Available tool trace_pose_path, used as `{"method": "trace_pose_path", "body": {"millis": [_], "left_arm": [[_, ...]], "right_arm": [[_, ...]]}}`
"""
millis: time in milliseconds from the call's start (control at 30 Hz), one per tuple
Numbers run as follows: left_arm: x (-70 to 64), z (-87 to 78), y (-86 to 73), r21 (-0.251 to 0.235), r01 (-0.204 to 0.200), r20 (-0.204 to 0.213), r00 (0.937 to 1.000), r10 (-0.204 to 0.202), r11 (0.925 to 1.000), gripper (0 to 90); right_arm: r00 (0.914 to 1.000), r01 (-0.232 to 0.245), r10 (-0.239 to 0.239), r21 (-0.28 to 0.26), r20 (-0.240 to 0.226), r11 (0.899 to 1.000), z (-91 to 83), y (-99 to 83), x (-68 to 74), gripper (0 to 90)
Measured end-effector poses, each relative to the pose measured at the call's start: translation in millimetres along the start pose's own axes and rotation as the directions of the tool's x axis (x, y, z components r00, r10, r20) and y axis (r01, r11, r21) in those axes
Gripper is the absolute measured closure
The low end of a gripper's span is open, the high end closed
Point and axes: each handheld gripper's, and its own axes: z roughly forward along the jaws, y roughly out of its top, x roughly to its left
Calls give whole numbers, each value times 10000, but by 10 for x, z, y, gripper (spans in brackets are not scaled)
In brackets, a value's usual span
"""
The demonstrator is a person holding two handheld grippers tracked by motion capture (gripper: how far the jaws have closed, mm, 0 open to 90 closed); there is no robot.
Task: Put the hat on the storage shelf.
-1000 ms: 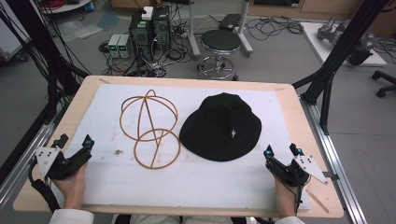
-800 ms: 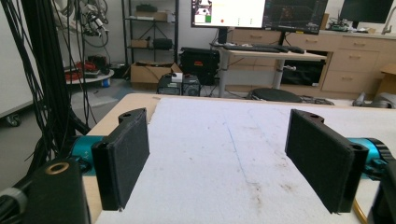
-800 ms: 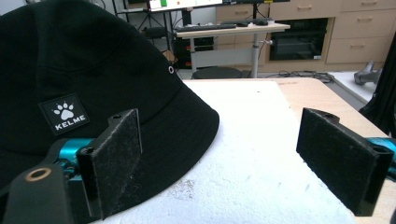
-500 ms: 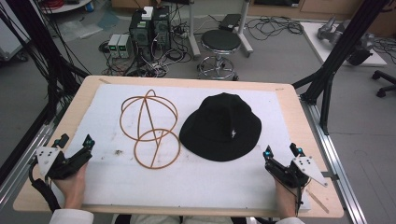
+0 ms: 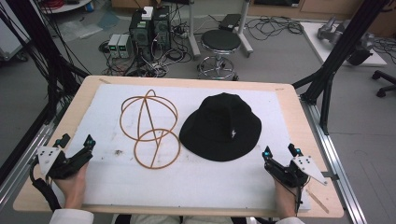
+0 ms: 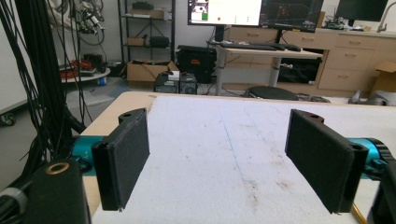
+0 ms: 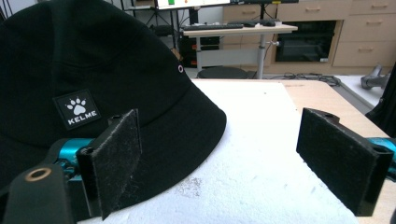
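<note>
Wooden table [image 5: 289,100] carries a white foam mat [image 5: 196,182]; on it, black bucket hat [image 5: 220,126] just ahead of the right gripper [image 5: 281,151], wire frame [image 5: 150,127] ahead-right of the left gripper [image 5: 74,141].

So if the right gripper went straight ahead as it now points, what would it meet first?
Probably the brim of the black hat, met by the left of the right gripper's open fingers; white padding lies between them. Depth is uncertain.
</note>
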Motion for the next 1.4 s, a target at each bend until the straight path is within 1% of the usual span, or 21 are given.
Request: {"method": "trace_pose_path", "body": {"millis": [167,333,633,767,1000,1067,1167,1233,1367,1400], "left_arm": [[-11,13,-5,-9,20,58,10000,-20,10000,221],[-15,8,-3,-3,2,83,10000,-2,10000,221],[-3,21,-8,28,153,98,9998,-153,9999,221],[-6,24,-9,43,131,120,9998,-132,9999,222],[6,11,-10,30,163,-60,9998,-163,9999,221],[13,6,-10,13,219,-80,9997,-219,9998,222],[26,-12,-5,-78,260,-217,9994,-262,9996,226],[42,-19,-5,-91,363,-281,9989,-365,9993,228],[67,-16,-11,-149,694,-328,9970,-698,9975,228],[74,-18,-11,-130,690,-337,9970,-694,9975,228]], "right_arm": [[10000,1,0,73,-18,10000,5,-6,0,133],[9999,-108,108,119,2,9999,3,-9,-8,133],[9998,-196,196,149,8,9997,2,-16,-30,133],[9994,-341,341,176,10,9993,0,-20,-42,133],[9991,-427,427,225,-9,9988,12,-25,-42,133],[9990,-438,439,290,-24,9986,14,-25,-41,133],[9991,-428,430,347,-57,9985,23,-27,-39,133],[9990,-438,440,349,-54,9984,24,-28,-37,133],[9991,-417,418,345,-26,9985,25,-29,-44,133],[9991,-424,424,353,4,9985,23,-29,-46,133]]}}
